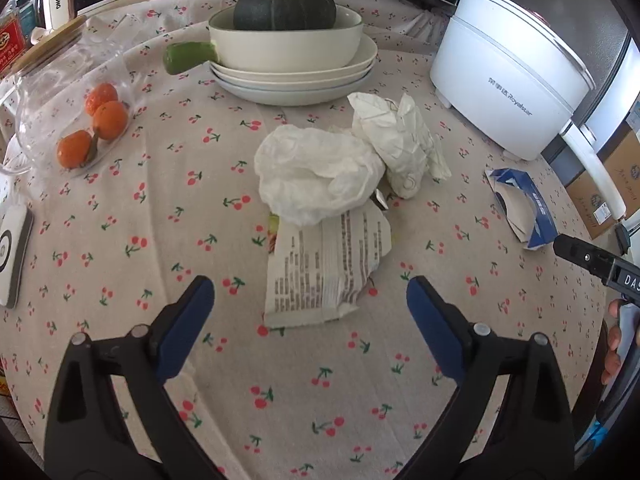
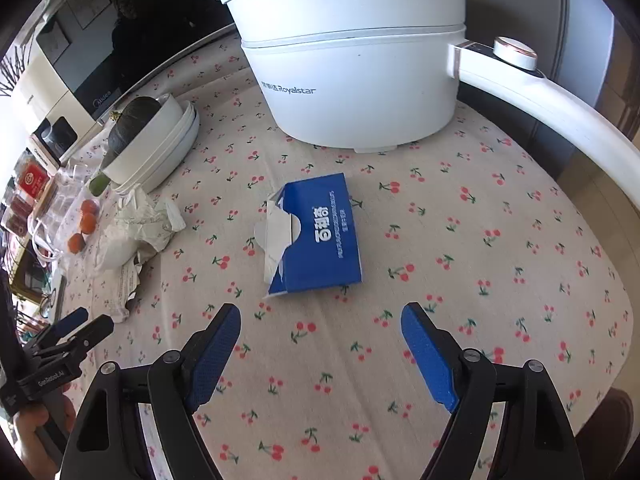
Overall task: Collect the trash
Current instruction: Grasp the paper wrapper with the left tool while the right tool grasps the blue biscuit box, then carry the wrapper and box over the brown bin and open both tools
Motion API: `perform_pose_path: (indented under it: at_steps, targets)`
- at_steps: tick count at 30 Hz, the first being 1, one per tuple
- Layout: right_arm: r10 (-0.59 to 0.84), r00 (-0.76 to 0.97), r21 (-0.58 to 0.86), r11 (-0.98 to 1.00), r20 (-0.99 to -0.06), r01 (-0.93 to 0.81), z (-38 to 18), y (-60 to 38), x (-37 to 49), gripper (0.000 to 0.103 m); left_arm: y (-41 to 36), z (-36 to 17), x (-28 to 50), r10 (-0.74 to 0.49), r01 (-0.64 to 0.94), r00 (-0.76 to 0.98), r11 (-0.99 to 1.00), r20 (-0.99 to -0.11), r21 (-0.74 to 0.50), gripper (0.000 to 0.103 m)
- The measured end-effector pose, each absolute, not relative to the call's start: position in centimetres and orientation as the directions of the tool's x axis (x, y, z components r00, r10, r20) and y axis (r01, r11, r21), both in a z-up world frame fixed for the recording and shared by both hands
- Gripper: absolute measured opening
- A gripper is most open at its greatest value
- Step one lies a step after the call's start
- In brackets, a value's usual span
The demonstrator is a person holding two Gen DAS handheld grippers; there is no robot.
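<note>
In the left wrist view, a torn printed wrapper (image 1: 324, 272) lies on the cherry-print tablecloth just ahead of my open, empty left gripper (image 1: 310, 300). Behind it sit a crumpled white tissue (image 1: 316, 174) and a crumpled paper bag (image 1: 400, 144). A torn blue carton (image 1: 520, 208) lies to the right. In the right wrist view the blue carton (image 2: 316, 236) lies flat just ahead of my open, empty right gripper (image 2: 320, 332). The paper pile (image 2: 136, 232) and the left gripper (image 2: 76, 328) show at the left.
A white Royalstar electric pot (image 2: 352, 64) with a long handle stands behind the carton. Stacked plates and a bowl holding a dark squash (image 1: 284, 8) stand at the back. A bag of oranges (image 1: 96, 128) and a glass jar lie left. The table edge (image 2: 624, 280) curves right.
</note>
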State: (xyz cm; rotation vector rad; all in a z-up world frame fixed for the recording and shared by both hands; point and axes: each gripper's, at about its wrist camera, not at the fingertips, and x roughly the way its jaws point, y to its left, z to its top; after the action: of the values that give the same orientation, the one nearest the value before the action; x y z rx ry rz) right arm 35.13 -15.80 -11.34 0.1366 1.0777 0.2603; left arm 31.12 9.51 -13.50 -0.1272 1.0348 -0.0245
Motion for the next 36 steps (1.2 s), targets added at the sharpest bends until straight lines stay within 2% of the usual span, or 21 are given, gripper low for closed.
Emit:
perform_pose_path:
  at_steps: [3, 6, 9, 10, 11, 18, 31, 34, 36]
  targets:
    - [0.26, 0.456, 0.209, 0.965, -0.851, -0.161, -12.4, -15.0, 36.5, 0.084, 9.4, -14.4, 31.9, -0.064, -0.031, 0.515, 0.995, -0.855, -0.093, 0.079]
    - [0.249, 0.453, 0.195, 0.967, -0.856, -0.163, -13.6, -14.7, 37.3, 0.082, 9.0, -14.8, 31.7, -0.049, -0.003, 0.545, 0.998, -0.837, -0.06, 0.073]
    - [0.222, 0.485, 0.153, 0.972, -0.846, -0.177, -13.8, -14.3, 37.3, 0.062, 8.6, -14.6, 31.2, -0.047, 0.032, 0.559, 0.999, -0.828, -0.035, 0.056]
    - [0.208, 0.488, 0.133, 0.974, -0.847, -0.185, -13.8, -14.3, 37.2, 0.054, 8.7, -14.5, 31.0, -0.061, 0.039, 0.556, 0.998, -0.829, -0.047, 0.054]
    - [0.205, 0.485, 0.123, 0.973, -0.85, -0.195, -13.7, -14.2, 37.0, 0.052, 8.9, -14.4, 30.7, -0.077, 0.039, 0.551, 0.997, -0.831, -0.066, 0.053]
    - [0.224, 0.45, 0.146, 0.968, -0.865, -0.202, -12.8, -15.5, 33.5, 0.05, 9.7, -13.2, 27.7, -0.153, 0.014, 0.524, 0.985, -0.838, -0.171, 0.051]
    - [0.205, 0.458, 0.139, 0.975, -0.865, -0.173, -8.8, -20.4, 23.8, 0.05, 8.8, -9.4, 19.6, -0.229, 0.039, 0.517, 0.969, -0.825, -0.244, 0.051]
    - [0.207, 0.444, 0.147, 0.975, -0.871, -0.167, -8.2, -21.3, 21.6, 0.05, 8.0, -9.5, 18.1, -0.28, 0.065, 0.463, 0.957, -0.841, -0.283, 0.051]
    - [0.209, 0.43, 0.151, 0.975, -0.879, -0.165, -8.0, -21.8, 20.1, 0.05, 7.0, -10.9, 17.5, -0.284, 0.091, 0.34, 0.959, -0.897, -0.269, 0.051]
